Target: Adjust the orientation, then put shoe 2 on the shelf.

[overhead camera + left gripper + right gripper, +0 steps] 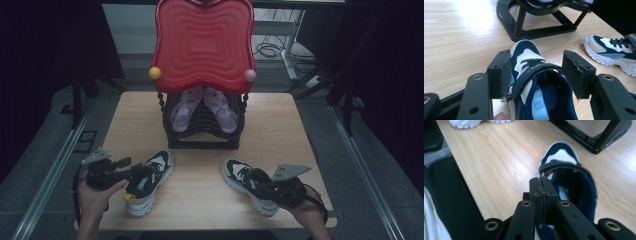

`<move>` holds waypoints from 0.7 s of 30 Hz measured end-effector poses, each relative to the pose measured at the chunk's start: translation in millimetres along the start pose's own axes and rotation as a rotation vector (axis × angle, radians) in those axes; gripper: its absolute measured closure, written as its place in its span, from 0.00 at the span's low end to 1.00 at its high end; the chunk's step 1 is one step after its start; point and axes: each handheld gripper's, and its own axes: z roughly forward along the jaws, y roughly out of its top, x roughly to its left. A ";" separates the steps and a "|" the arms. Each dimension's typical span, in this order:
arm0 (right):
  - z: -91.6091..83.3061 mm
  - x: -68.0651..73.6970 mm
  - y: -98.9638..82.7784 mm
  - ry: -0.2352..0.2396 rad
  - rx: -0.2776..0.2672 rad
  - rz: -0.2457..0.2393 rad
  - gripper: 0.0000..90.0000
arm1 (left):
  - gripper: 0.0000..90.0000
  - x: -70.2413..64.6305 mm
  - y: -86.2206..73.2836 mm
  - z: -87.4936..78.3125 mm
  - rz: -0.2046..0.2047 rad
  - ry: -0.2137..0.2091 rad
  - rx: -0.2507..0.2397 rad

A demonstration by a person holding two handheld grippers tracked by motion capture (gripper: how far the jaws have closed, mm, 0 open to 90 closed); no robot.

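Note:
Two navy-and-white sneakers lie on the wooden table (200,175). The left sneaker (150,182) (526,53) points toward the rack. My left gripper (140,175) (537,67) is open and straddles its strap and collar: the left pad touches the shoe's side, the right pad stands apart. The right sneaker (245,180) (560,157) lies near the front right. My right gripper (265,189) (541,182) is shut on the side wall of its collar, with one jaw inside the opening and one outside.
A black shoe rack (202,140) (536,30) (594,142) with a red wavy top (202,42) stands at the table's back middle and holds a pair of pink shoes (187,107). The table's front edge is close to both hands.

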 end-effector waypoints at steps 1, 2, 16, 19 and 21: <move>-0.3 -2.1 0.8 -0.001 -0.011 0.003 0.99 | 0.46 -0.6 0.2 -0.2 0.002 0.000 0.000; -0.7 -4.3 1.5 -0.002 -0.022 0.005 0.99 | 0.46 -1.2 0.2 -0.4 0.005 0.002 0.002; -12.1 -30.5 2.3 -0.029 -0.142 0.077 0.90 | 0.45 -1.5 0.6 -4.2 0.010 0.002 0.007; -12.9 -36.2 1.8 -0.032 -0.147 0.095 0.85 | 0.44 0.1 0.4 -5.7 0.007 0.004 0.011; -12.6 -39.5 1.3 -0.036 -0.143 0.104 0.81 | 0.44 0.9 0.6 -7.2 0.008 0.004 0.012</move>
